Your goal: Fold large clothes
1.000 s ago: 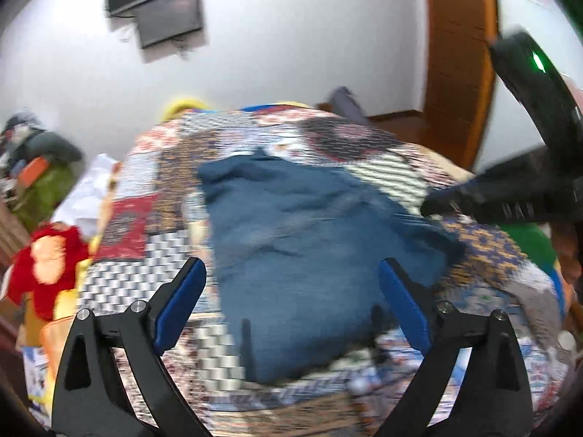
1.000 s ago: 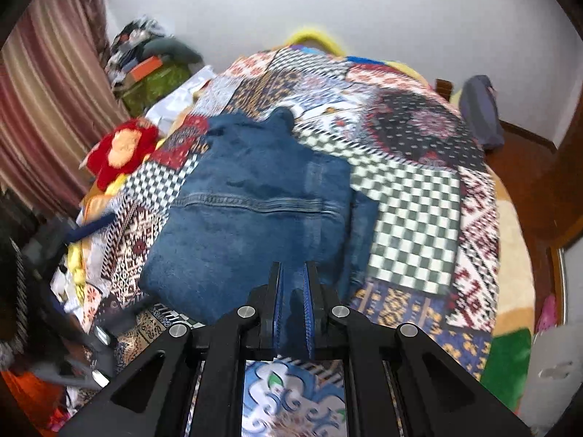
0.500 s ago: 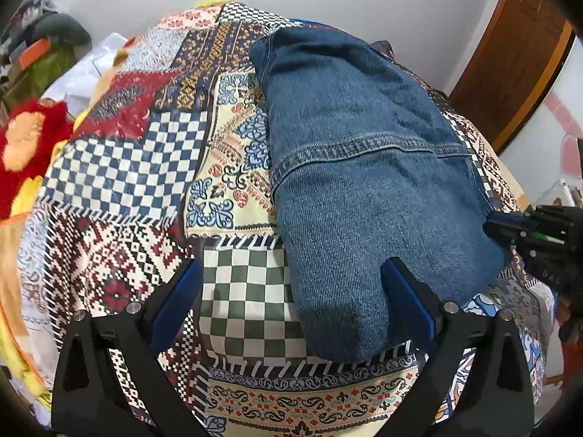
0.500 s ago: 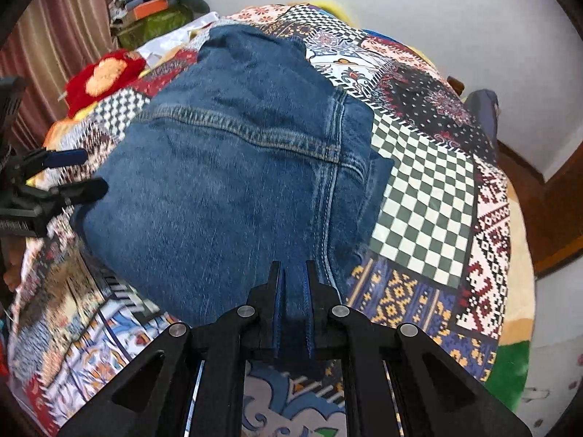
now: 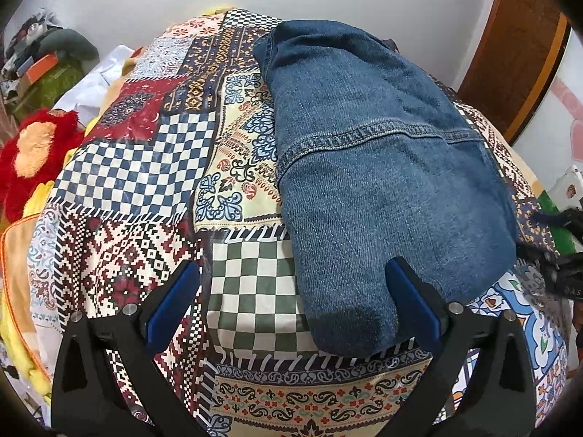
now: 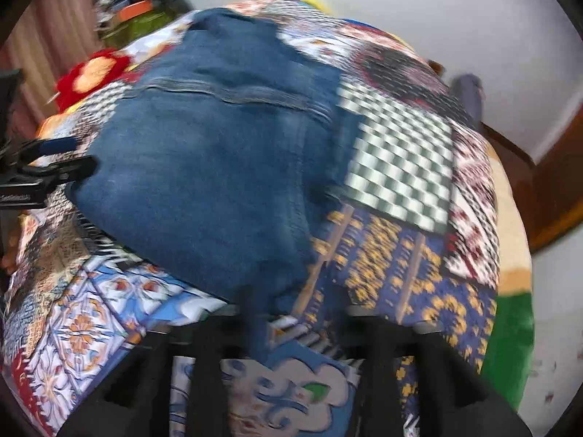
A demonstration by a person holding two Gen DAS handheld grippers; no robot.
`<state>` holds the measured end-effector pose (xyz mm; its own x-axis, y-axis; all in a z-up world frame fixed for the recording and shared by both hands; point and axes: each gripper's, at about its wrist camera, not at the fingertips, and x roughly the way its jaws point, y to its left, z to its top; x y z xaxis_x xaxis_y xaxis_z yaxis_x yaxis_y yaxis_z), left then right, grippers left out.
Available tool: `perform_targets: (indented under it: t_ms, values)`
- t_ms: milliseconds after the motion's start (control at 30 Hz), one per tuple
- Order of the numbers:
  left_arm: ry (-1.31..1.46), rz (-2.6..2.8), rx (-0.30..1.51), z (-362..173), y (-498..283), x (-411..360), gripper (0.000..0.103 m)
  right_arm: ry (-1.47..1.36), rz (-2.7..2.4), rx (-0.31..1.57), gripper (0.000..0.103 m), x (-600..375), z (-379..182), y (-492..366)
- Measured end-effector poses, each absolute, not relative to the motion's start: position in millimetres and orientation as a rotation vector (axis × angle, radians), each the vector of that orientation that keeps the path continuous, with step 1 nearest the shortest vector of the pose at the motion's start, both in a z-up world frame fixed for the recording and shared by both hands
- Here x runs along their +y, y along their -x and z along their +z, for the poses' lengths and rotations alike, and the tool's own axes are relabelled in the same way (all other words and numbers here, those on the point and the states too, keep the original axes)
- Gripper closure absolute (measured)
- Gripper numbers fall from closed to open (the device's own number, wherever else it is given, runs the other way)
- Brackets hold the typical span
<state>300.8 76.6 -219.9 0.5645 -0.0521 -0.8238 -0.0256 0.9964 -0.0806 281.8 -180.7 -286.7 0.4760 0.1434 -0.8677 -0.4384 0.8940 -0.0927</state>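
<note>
Ahead of the left tool (image 5: 291,313), in the left wrist view, the folded denim garment (image 5: 371,167) is lying on the patchwork bedspread (image 5: 145,189), stretching away from the tool toward the far wall. The tool's fingers are standing spread wide; the right-hand blue pad (image 5: 411,306) is sitting just beside the garment's near rounded fold, and the left-hand pad is hovering over bare checkered patches. Nothing is being pinched. The right tool (image 5: 561,255) is showing at the far right edge, near the garment's side. Compared with half a second earlier, the garment is filling slightly more of the frame, so the left tool appears to be closing in a little.

In front of the right tool (image 6: 291,327), in the right wrist view, the same garment (image 6: 204,167) is lying just ahead and to the left. The picture is motion-blurred, and whether the fingers are together or apart cannot be told; half a second earlier they were sharply pressed together on a denim edge. The left tool (image 6: 47,174) is showing at the left.

Judged from its thick seams and rounded fold, the denim is heavy, soft yet fairly stiff, and not slippery; the best hold is probably the doubled near edge or a stitched seam.
</note>
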Motion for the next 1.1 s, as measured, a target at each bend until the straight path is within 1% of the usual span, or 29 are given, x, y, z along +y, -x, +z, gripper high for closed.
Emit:
perform_targets:
  t_ms: [33, 67, 100, 167, 267, 533, 667, 767, 900, 1100]
  values:
    - [0.085, -0.013, 0.971, -221, -301, 77, 0.000, 0.335, 0.299, 1.013, 0.004, -187, -289, -283]
    - [0.084, -0.008, 0.971, -221, -301, 77, 0.000, 0.334, 0.272, 1.013, 0.004, -194, -292, -282]
    - [0.081, 0.000, 0.969, -220, -297, 75, 0.000, 0.315, 0.287, 1.043, 0.006, -202, -297, -282]
    - [0.076, 0.006, 0.966, -218, -295, 75, 0.000, 0.291, 0.278, 1.098, 0.007, -212, -306, -282]
    - [0.065, 0.017, 0.958, -212, -291, 73, 0.000, 0.235, 0.274, 1.102, 0.007, -225, -302, -280]
    - [-0.091, 0.061, 0.895, -183, -290, 64, 0.000, 0.141, 0.357, 0.995, 0.007, -217, -250, -290]
    - [-0.077, 0.026, 0.857, -166, -302, 70, 0.000, 0.067, 0.425, 0.957, 0.007, -207, -231, -302]
    - [-0.045, -0.013, 0.857, -160, -318, 76, 0.000, -0.019, 0.483, 0.982, 0.007, -199, -229, -320]
    - [0.016, -0.078, 0.915, -167, -347, 85, 0.000, -0.108, 0.515, 1.053, 0.007, -192, -243, -350]
    - [0.179, -0.199, 1.090, -206, -389, 99, 0.000, -0.170, 0.551, 1.217, 0.007, -183, -289, -395]
